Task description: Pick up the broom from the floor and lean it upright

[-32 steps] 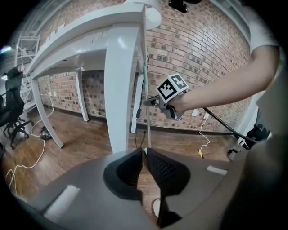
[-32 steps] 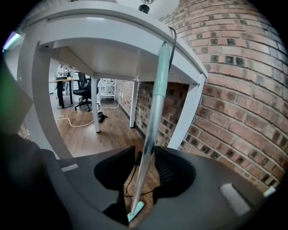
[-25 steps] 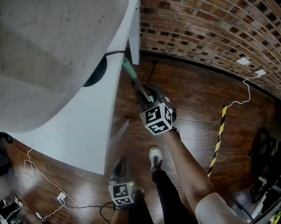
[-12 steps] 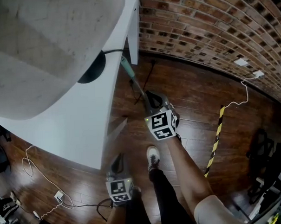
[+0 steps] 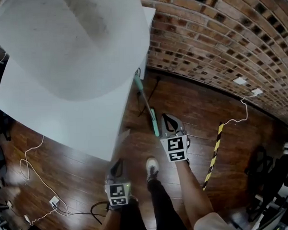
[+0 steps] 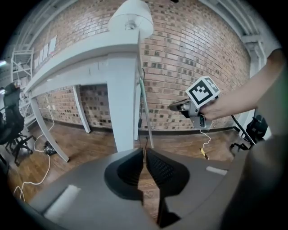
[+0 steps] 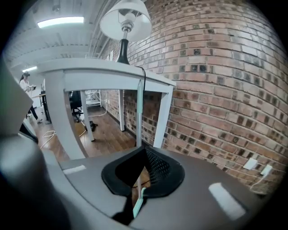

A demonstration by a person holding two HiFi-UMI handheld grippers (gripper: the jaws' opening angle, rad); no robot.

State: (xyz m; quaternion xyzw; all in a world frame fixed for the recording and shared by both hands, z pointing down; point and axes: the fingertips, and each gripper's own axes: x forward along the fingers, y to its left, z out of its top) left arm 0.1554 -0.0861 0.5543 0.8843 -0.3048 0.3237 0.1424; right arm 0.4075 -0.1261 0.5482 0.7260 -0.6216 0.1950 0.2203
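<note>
Right gripper [image 5: 169,117], jaws pressed together and seemingly empty, has drawn back from the broom [image 5: 146,102], which leans against the edge of the white table [image 5: 63,115]; left gripper [image 5: 118,164] likewise closed on nothing.

Wooden floor [image 5: 196,105] bears striped tape [image 5: 214,154]

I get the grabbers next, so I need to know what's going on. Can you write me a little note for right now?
Left gripper: fingers shut, nothing in them.
Right gripper: fingers shut on the broom handle.
Where things are: the handle stands nearly upright, its top close to the edge of the white table. I cannot tell whether it touches.
Done: handle gripped and stood up.
Left: probably rest it steadily against the table or the brick wall, then let go.
</note>
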